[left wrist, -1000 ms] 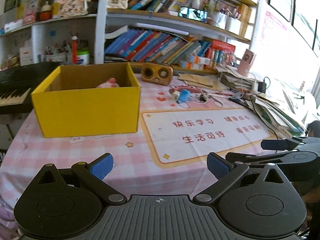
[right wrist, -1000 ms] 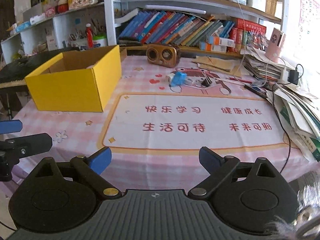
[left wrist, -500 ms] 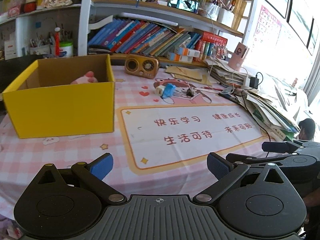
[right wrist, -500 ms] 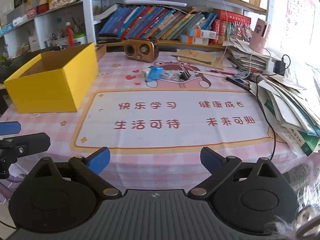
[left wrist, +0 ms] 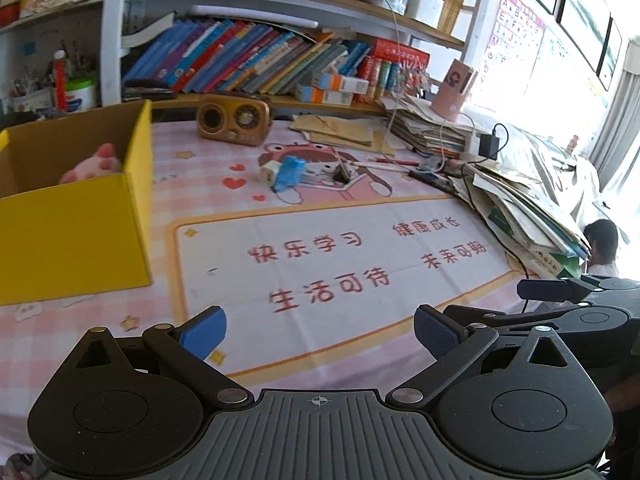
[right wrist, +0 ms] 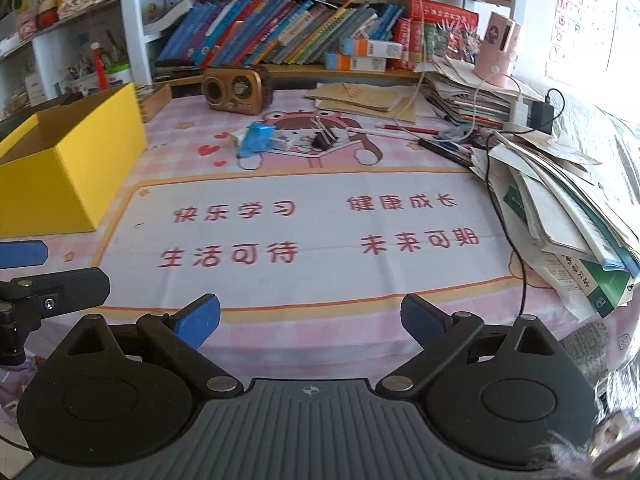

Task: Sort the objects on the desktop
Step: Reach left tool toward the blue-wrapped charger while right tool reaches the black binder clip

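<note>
Left wrist view: small desktop objects, a blue item [left wrist: 289, 172] and a binder clip [left wrist: 341, 173], lie toward the table's far edge; the yellow box [left wrist: 80, 220] at the left edge already holds a pink toy [left wrist: 94, 166]. Left gripper [left wrist: 318, 328] and right gripper [right wrist: 310, 314] hover empty at the near edge, jaws apart, likely ready to reach.

Matt cardboard box [left wrist: 72, 224], creased cloth table cover [right wrist: 320, 232], wooden radio [right wrist: 236, 90].
</note>
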Demonstrator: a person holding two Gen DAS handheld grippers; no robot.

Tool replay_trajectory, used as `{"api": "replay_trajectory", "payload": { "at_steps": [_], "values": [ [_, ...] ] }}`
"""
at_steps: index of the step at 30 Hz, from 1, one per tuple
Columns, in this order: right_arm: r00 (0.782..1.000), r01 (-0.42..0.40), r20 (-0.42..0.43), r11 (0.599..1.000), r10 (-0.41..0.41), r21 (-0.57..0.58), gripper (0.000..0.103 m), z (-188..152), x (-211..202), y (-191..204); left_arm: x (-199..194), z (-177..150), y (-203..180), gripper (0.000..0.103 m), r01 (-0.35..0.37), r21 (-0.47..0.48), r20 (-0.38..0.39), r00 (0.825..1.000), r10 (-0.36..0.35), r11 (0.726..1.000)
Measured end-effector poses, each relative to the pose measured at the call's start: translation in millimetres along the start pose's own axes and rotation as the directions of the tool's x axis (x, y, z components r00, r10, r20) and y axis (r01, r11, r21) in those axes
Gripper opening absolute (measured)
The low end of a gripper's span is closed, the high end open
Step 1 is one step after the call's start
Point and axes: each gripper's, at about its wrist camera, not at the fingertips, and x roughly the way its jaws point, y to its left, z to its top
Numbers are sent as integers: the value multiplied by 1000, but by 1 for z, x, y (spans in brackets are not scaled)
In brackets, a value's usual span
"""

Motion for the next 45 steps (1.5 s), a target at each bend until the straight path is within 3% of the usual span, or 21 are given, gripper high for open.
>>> {"api": "replay_trajectory", "payload": {
  "at_steps": [10,25,34,45],
  "values": [
    [999,-44,-22,999,44,-7,97,25,34,-36,40,25,-15,102,2,-37,-10,1000,-2,999],
    [988,-153,-8,988,153,-22,94,78,98,-78,97,66,-25,101,-100,-93,12,995,102,991],
    [980,-195,25,978,198,-80,87,116,147,-85,137,96,-16,101,-168,-104,22,985,171,980],
    [976,-217,-1,966,219,-137,82,143,202,-78,184,119,6,100,-217,-113,-8,976,217,970]
  ]
}}
